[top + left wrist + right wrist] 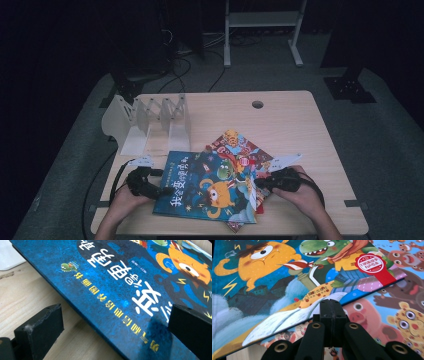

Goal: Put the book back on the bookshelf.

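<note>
A blue picture book with an orange monster on its cover lies near the table's front edge, on top of a second, brightly coloured book. My left gripper is at the blue book's left edge. In the left gripper view it stands open, one jaw over the bare wood, the other over the blue cover. My right gripper is at the blue book's right edge. In the right gripper view its jaws are pressed together, their tip against that edge, above the lower book.
A white folding book rack stands at the back left of the wooden table. A round cable hole sits near the far edge. Beyond the table, a metal stand and cables rest on the dark floor.
</note>
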